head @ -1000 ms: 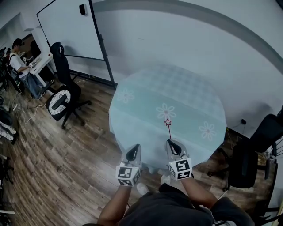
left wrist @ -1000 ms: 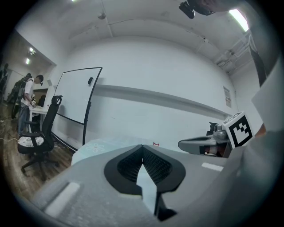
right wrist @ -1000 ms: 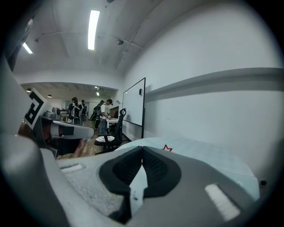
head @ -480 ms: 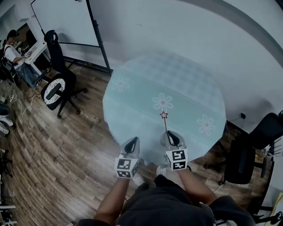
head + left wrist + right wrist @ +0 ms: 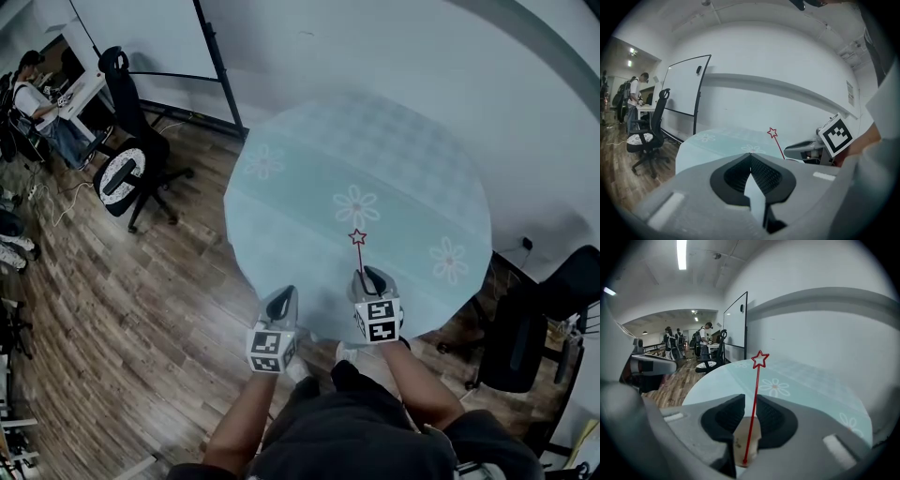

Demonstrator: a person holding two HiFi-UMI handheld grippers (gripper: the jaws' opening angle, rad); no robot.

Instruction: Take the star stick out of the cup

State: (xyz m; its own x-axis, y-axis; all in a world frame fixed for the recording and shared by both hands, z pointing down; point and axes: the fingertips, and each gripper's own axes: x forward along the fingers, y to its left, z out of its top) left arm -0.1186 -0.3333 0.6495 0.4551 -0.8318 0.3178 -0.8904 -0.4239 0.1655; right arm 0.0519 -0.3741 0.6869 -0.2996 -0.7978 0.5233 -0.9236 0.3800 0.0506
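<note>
Walls (image 5: 422, 56): white, with a whiteboard (image 5: 141, 37) standing against one.
Floor (image 5: 141, 281): brown wood planks.
Furniture: round table (image 5: 375, 150) in pale flowered cloth — black office chairs (image 5: 127, 159) stood nearby.
Light: a ceiling strip (image 5: 682, 254) glowed.

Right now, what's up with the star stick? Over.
Left gripper shut, empty. Right gripper shut on cup. Star stick stands in cup, not yet out. Nothing blocking it above the table.

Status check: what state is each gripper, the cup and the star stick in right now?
left gripper: shut, empty
right gripper: shut on the cup
cup: held between the right jaws, stick inside
star stick: standing in the cup, not yet out
</note>
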